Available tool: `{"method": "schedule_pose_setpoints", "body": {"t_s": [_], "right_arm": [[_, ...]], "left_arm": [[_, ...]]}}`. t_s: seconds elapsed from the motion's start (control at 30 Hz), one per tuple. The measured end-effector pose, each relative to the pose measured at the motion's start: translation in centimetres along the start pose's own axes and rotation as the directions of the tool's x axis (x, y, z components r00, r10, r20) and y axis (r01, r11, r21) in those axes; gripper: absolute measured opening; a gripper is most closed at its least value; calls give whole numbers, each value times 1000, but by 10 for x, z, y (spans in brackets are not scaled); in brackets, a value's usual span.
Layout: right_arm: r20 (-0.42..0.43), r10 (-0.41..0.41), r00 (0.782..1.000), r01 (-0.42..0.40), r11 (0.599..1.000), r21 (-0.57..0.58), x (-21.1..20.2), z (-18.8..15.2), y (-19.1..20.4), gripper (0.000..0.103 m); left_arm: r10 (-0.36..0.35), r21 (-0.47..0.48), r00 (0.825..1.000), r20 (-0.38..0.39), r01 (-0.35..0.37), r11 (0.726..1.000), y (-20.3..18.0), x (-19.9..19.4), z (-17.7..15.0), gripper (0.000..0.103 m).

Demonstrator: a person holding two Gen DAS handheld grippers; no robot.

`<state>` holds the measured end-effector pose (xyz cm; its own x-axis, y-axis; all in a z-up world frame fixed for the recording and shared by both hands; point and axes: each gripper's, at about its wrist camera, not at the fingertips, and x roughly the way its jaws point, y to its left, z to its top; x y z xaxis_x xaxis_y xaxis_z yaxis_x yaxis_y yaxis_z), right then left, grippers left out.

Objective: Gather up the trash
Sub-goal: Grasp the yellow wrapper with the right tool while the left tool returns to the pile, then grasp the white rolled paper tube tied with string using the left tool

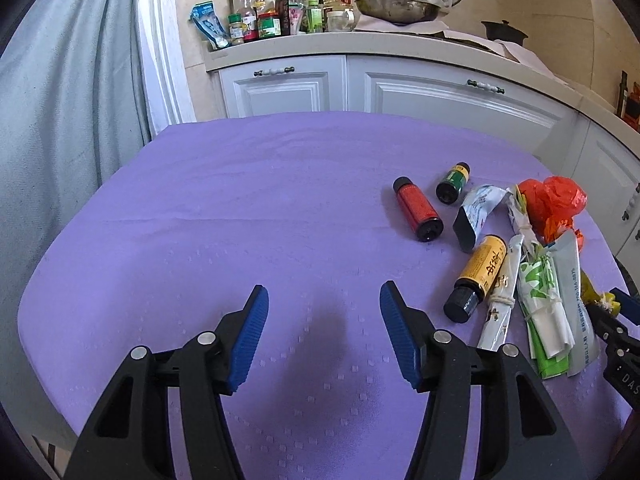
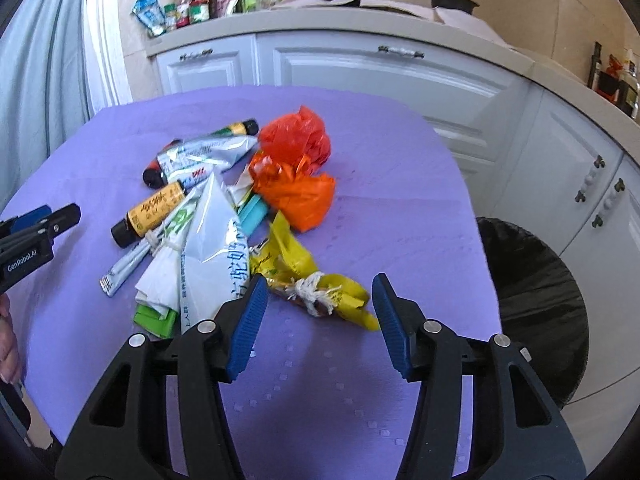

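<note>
Trash lies heaped on the purple desk (image 2: pixel 360 420), and nearest my wide, empty right gripper (image 2: pixel 320 300) is the string-tied yellow wrapper (image 2: pixel 320 292); pinching only its loose tail could let it slide out before reaching the black-lined bin (image 2: pixel 532 300) beside the desk. Beyond the wrapper, the round yellow bottle (image 2: pixel 154 214) could roll if nudged, and my left gripper (image 1: pixel 324 312), also wide and empty, hovers over bare cloth.

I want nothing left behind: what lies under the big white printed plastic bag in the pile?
Under the big white printed plastic bag a green flat packet pokes out at its near end and a teal flat piece at its far side. Whatever lies beneath its middle is covered.
</note>
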<state>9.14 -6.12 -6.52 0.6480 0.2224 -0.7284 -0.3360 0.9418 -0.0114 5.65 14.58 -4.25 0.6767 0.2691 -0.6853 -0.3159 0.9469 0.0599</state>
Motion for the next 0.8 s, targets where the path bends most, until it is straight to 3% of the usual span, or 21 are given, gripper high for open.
{"method": "schedule_pose_setpoints", "body": {"t_s": [0.07, 0.33, 0.8], "right_arm": [[-9, -2, 1000, 2, 1000, -9, 1, -1, 1, 34], [31, 12, 999, -11, 999, -31, -8, -7, 3, 16], [123, -48, 991, 48, 999, 6, -36, -18, -14, 15]], "left_arm": [[0, 4, 1000, -7, 0, 1000, -1, 1, -1, 57], [-14, 13, 1000, -25, 14, 1000, -7, 3, -5, 58], [-66, 64, 998, -11, 67, 996, -34, -9, -9, 58]]}}
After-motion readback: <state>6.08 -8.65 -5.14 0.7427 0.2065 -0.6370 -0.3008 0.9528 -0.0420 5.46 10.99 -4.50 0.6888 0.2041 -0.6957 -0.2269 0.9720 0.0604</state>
